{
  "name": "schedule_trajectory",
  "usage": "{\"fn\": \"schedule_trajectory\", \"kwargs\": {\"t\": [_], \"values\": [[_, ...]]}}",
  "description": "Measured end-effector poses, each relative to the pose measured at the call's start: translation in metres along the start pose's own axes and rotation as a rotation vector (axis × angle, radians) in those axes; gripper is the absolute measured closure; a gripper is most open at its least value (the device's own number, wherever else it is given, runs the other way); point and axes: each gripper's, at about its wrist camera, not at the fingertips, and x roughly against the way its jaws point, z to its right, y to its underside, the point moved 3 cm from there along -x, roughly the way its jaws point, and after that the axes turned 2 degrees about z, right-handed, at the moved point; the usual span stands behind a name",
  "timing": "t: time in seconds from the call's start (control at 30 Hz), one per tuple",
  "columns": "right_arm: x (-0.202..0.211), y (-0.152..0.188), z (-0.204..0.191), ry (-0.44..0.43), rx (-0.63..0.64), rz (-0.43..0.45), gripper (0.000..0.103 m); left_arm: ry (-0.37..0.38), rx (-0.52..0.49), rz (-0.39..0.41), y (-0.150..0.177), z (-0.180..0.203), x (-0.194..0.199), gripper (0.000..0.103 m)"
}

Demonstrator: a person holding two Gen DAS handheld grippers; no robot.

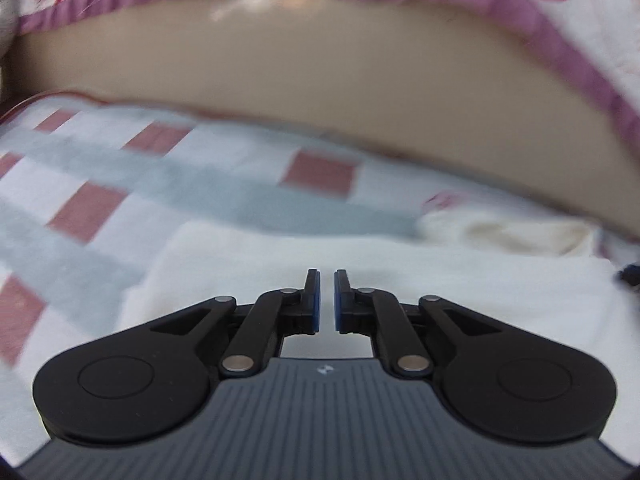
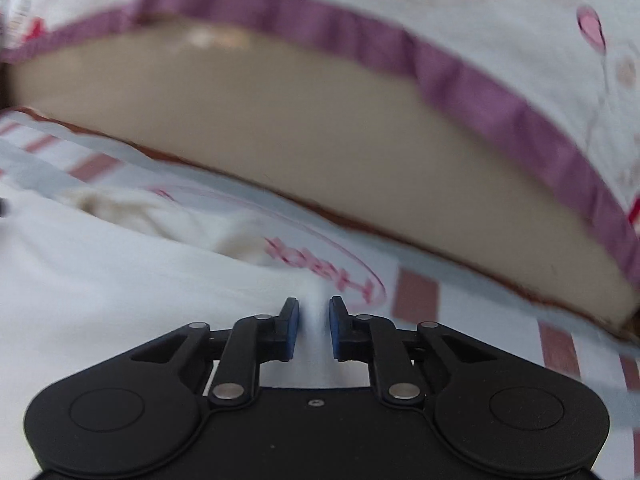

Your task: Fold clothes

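**Two grippers at one white garment, one of them clamped on a pinch of cloth**

One white garment point(image 2: 100, 280) is seen spread on a bed covered by a checked blanket point(image 1: 160, 184) of white, grey and dusty-red squares. The garment lies directly under and ahead of both grippers; a cream inner part, possibly its neck opening, shows in the right wrist view, with red lettering just beside it, though whether that print belongs to the garment or to the bedding cannot be told.

The right gripper point(image 2: 314, 328) is held low at the cloth, and a raised ridge of white fabric is caught between its fingers point(image 2: 291, 330), which are drawn in against that fold. The left gripper point(image 1: 327, 300) hovers over the white garment with its fingers point(image 1: 314, 300) brought close together, a narrow gap left between them; nothing is seen held there.

The step in hand is judged to be the taking hold of the garment before a fold is made. The next move would call for a second hold by the left gripper, so that the cloth can be lifted evenly and carried over itself.

One beige headboard point(image 1: 320, 80) is counted beyond the blanket, and above it one quilt point(image 2: 480, 20) with a purple border. Both views are blurred, so finer detail cannot be made out.
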Motion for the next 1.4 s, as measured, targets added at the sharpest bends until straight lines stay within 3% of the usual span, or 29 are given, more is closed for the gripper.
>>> {"fn": "schedule_trajectory", "kwargs": {"t": [0.03, 0.1, 0.13, 0.2, 0.23, 0.33, 0.47, 0.5, 0.53, 0.6, 0.67, 0.73, 0.8, 0.87, 0.93, 0.97, 1.0, 1.1, 1.17, 1.27, 1.3, 1.4], "values": [[-0.002, -0.001, 0.007, 0.057, -0.021, -0.018, 0.087, -0.022, -0.010, -0.043, 0.000, -0.006, -0.003, 0.096], [0.005, -0.001, 0.028, 0.104, -0.119, -0.022, 0.073, -0.010, 0.014, -0.050, -0.001, -0.018, -0.002, 0.095], [0.009, 0.001, 0.041, 0.088, -0.178, -0.026, 0.069, -0.004, 0.026, -0.053, -0.002, -0.024, -0.001, 0.095], [0.018, 0.007, 0.066, 0.056, -0.297, -0.036, 0.047, 0.009, 0.049, -0.059, -0.003, -0.037, 0.000, 0.095], [0.022, 0.011, 0.076, 0.043, -0.347, -0.045, 0.043, 0.016, 0.051, -0.062, -0.004, -0.042, 0.001, 0.095], [0.027, 0.028, 0.096, 0.012, -0.449, -0.086, 0.043, -0.003, 0.000, -0.067, -0.002, -0.041, 0.004, 0.096], [0.023, 0.048, 0.089, -0.078, -0.479, -0.149, 0.043, -0.078, -0.100, -0.072, 0.000, -0.025, 0.010, 0.096], [0.023, 0.050, 0.084, -0.100, -0.448, -0.135, 0.059, -0.095, -0.135, -0.069, 0.002, -0.021, 0.012, 0.096], [0.025, 0.049, 0.073, -0.096, -0.335, -0.088, 0.077, -0.108, -0.163, -0.064, 0.004, -0.018, 0.013, 0.096], [0.026, 0.046, 0.047, -0.021, -0.061, -0.019, 0.094, -0.132, -0.210, -0.057, 0.007, -0.013, 0.016, 0.096], [0.022, 0.048, 0.048, 0.061, -0.039, -0.011, 0.096, -0.152, -0.225, -0.063, 0.008, -0.013, 0.022, 0.096], [0.021, 0.048, 0.057, 0.213, -0.061, -0.017, 0.103, -0.158, -0.228, -0.058, 0.004, -0.011, 0.030, 0.095], [0.025, 0.048, 0.069, 0.368, -0.082, -0.028, 0.095, -0.094, -0.221, -0.019, -0.002, -0.004, 0.044, 0.092], [0.046, 0.047, 0.085, 0.289, -0.239, -0.041, 0.089, 0.019, -0.202, 0.027, -0.009, 0.011, 0.061, 0.068], [0.078, 0.048, 0.098, 0.098, -0.421, -0.040, 0.067, 0.136, -0.205, 0.039, -0.011, 0.034, 0.075, 0.059], [0.097, 0.052, 0.100, 0.003, -0.497, -0.034, 0.043, 0.195, -0.211, 0.038, -0.011, 0.048, 0.081, 0.059], [0.114, 0.057, 0.101, -0.081, -0.559, -0.040, 0.031, 0.251, -0.220, 0.028, -0.010, 0.063, 0.086, 0.059], [0.159, 0.088, 0.097, -0.253, -0.651, -0.112, 0.030, 0.397, -0.247, -0.033, 0.007, 0.111, 0.097, 0.059], [0.185, 0.115, 0.094, -0.241, -0.654, -0.170, 0.030, 0.482, -0.260, -0.080, 0.026, 0.139, 0.102, 0.059], [0.211, 0.162, 0.094, -0.087, -0.618, -0.253, 0.030, 0.479, -0.339, -0.144, 0.059, 0.165, 0.101, 0.059], [0.218, 0.177, 0.097, -0.096, -0.666, -0.238, 0.030, 0.452, -0.376, -0.166, 0.070, 0.171, 0.099, 0.059], [0.221, 0.211, 0.101, -0.286, -0.885, -0.203, 0.030, 0.317, -0.420, -0.234, 0.086, 0.167, 0.085, 0.059]]}}
